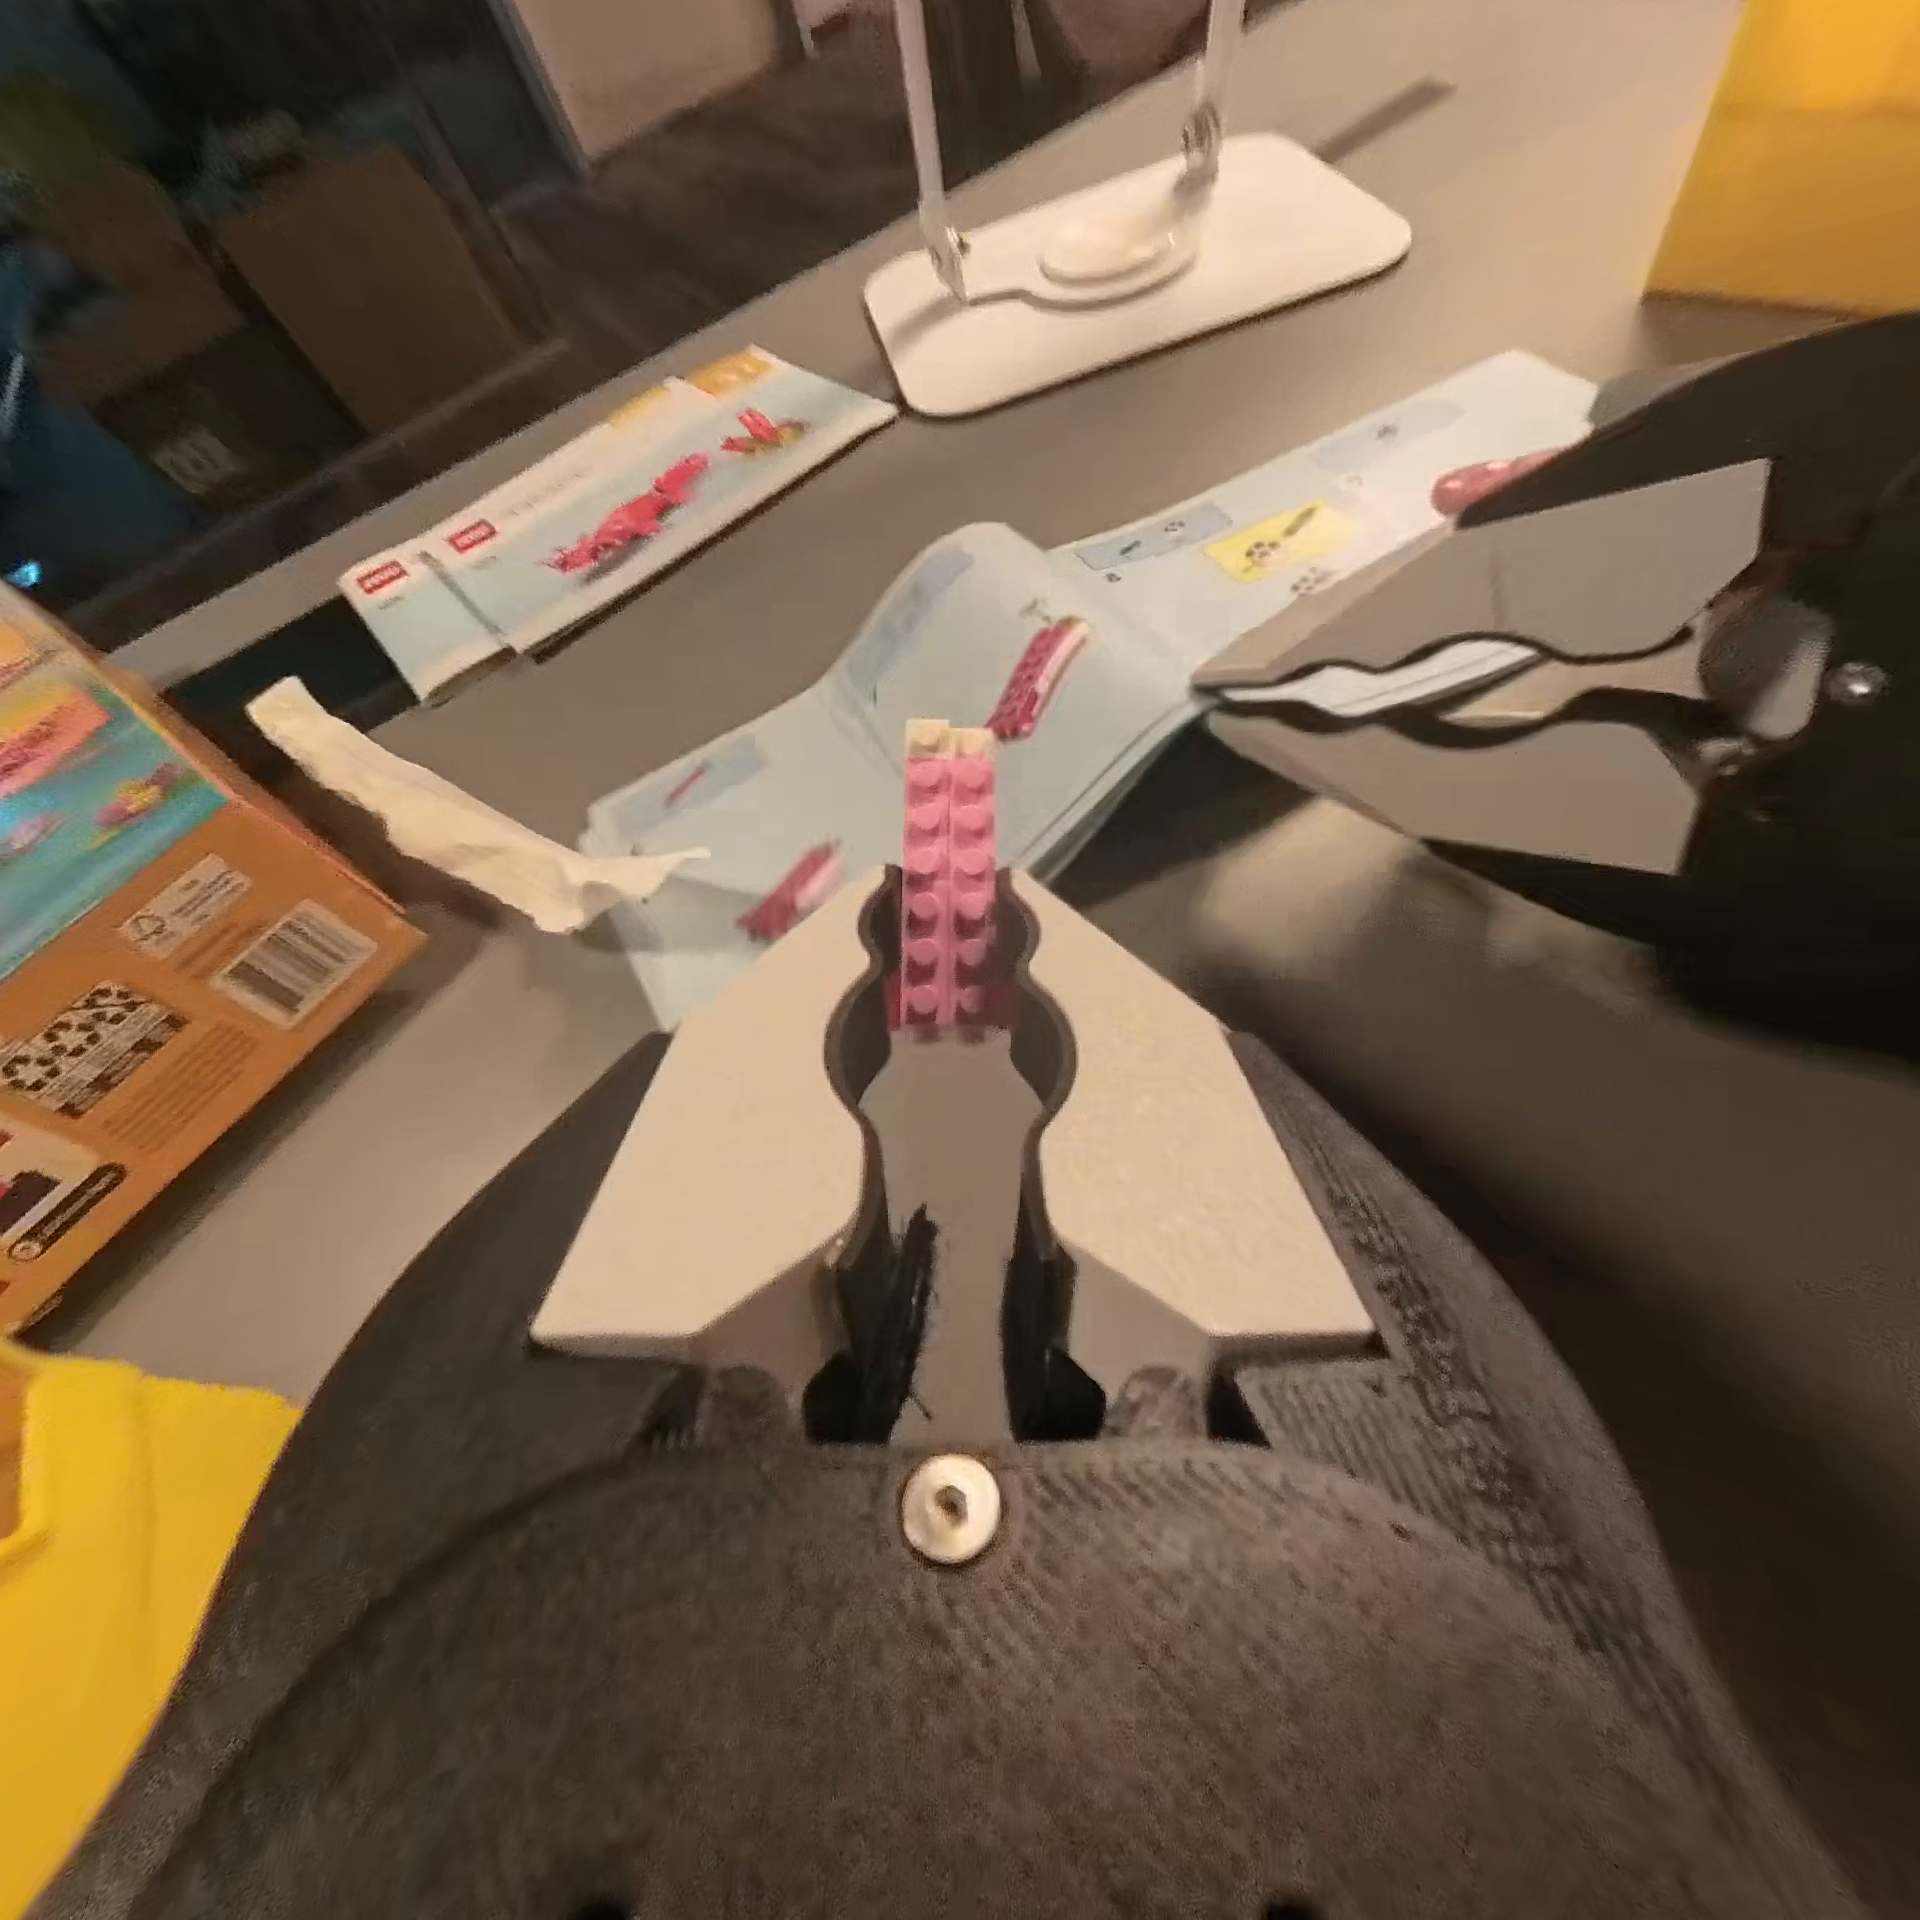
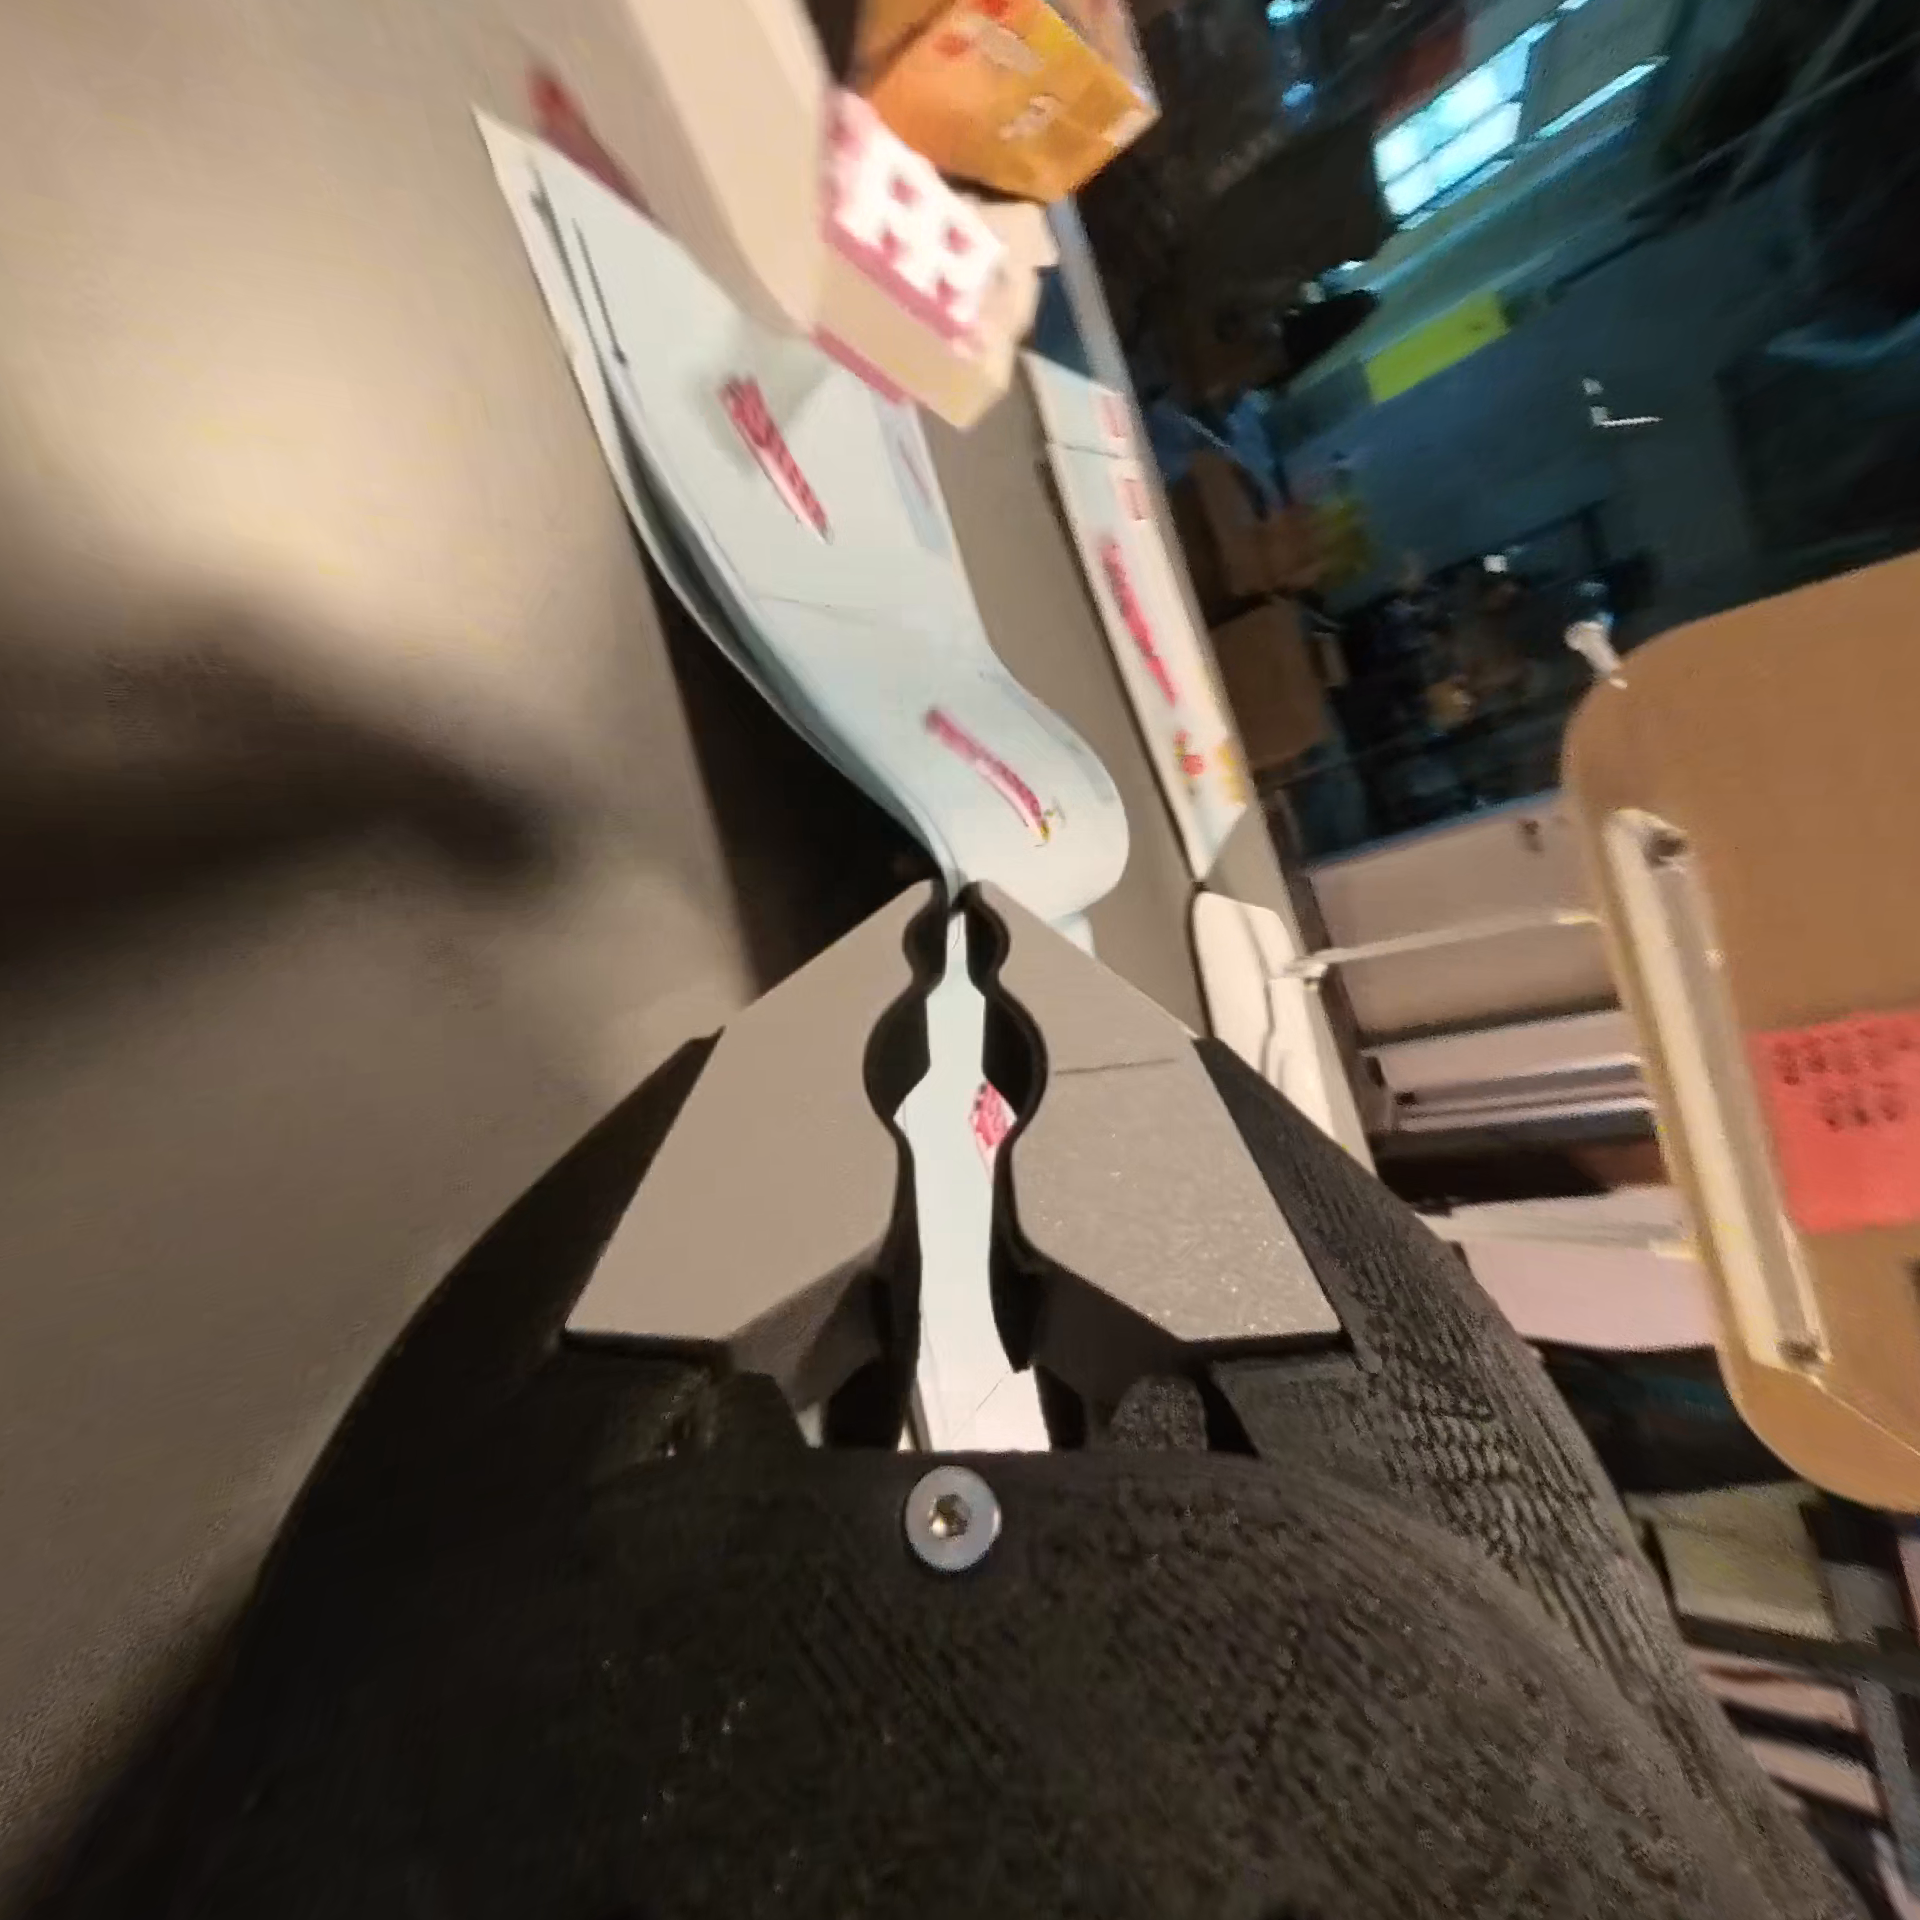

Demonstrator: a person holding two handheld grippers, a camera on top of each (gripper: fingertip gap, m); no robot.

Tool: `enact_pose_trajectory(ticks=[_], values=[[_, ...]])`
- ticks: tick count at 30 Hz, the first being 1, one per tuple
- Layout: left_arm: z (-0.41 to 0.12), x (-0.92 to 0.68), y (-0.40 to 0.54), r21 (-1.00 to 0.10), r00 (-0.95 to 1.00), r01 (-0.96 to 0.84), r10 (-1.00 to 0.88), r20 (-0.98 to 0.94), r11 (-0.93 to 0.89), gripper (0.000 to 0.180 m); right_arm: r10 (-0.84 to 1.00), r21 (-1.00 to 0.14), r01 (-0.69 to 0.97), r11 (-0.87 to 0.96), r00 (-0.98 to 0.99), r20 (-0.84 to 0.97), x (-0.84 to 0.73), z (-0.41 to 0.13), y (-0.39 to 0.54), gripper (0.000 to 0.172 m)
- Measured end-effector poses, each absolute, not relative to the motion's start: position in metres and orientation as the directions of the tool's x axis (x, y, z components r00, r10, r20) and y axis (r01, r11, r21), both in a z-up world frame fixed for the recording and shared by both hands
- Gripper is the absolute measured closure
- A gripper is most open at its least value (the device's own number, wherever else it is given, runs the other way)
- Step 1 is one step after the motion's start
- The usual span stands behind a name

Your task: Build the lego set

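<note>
My left gripper [image 1: 951, 883] is shut on a long pink studded brick assembly [image 1: 951, 821] with tan pieces at its far end, held above the grey table [image 1: 540, 1091]. It also shows in the right wrist view [image 2: 914, 249], at the top. My right gripper [image 2: 954, 899] is shut on pages of the open light-blue instruction booklet [image 2: 883, 644], lifting them off the table. In the left wrist view the right gripper [image 1: 1210, 681] comes in from the right and pinches the booklet's [image 1: 821, 769] right-hand pages.
A white lamp base [image 1: 1143, 270] stands at the back. Two closed booklets [image 1: 623, 499] lie behind the open one. An orange box [image 1: 156, 935] and a torn piece of white paper [image 1: 447, 821] are at the left. A brown cardboard thing [image 2: 1766, 987] is at the right. The left gripper's tips are roughly 9 cm from the right gripper's. To reach the white lamp base [image 1: 1143, 270] in a straight line is about 30 cm for my right fingers, about 35 cm for my left.
</note>
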State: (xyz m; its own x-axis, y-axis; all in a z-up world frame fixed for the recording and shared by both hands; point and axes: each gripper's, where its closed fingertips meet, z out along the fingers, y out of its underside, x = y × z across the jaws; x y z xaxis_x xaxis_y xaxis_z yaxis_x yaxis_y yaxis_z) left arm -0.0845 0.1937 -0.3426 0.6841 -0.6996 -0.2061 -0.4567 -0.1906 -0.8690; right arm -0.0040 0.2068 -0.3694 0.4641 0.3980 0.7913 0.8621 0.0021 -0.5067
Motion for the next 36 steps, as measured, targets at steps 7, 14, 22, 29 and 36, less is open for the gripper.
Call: enact_pose_trajectory(ticks=[7, 14, 22, 29, 36], values=[[-0.352, -0.094, 0.191, -0.87, 0.7, -0.434, -0.695, -0.164, -0.233, 0.164, 0.317, -0.648, 0.756, -0.094, 0.64, 0.7, 0.03, -0.347, 0.246, 0.172], [-0.366, -0.096, 0.193, -0.852, 0.701, -0.442, -0.7, -0.134, -0.28, 0.164, 0.406, -0.687, 0.699, -0.201, 0.697, 0.591, 0.046, -0.377, 0.276, 0.165], [-0.374, -0.088, 0.184, -0.839, 0.654, -0.447, -0.753, -0.071, -0.309, 0.164, 0.754, -0.844, 0.448, -0.295, 0.652, 0.082, 0.002, -0.385, 0.233, 0.159], [-0.386, -0.083, 0.174, -0.792, 0.6, -0.523, -0.795, -0.082, -0.314, 0.164, 0.775, -0.774, 0.554, -0.307, 0.617, 0.135, -0.008, -0.405, 0.239, 0.158], [-0.394, -0.076, 0.164, -0.77, 0.531, -0.553, -0.847, -0.032, -0.318, 0.164, 0.802, -0.776, 0.531, -0.34, 0.595, 0.056, -0.01, -0.406, 0.238, 0.167]])
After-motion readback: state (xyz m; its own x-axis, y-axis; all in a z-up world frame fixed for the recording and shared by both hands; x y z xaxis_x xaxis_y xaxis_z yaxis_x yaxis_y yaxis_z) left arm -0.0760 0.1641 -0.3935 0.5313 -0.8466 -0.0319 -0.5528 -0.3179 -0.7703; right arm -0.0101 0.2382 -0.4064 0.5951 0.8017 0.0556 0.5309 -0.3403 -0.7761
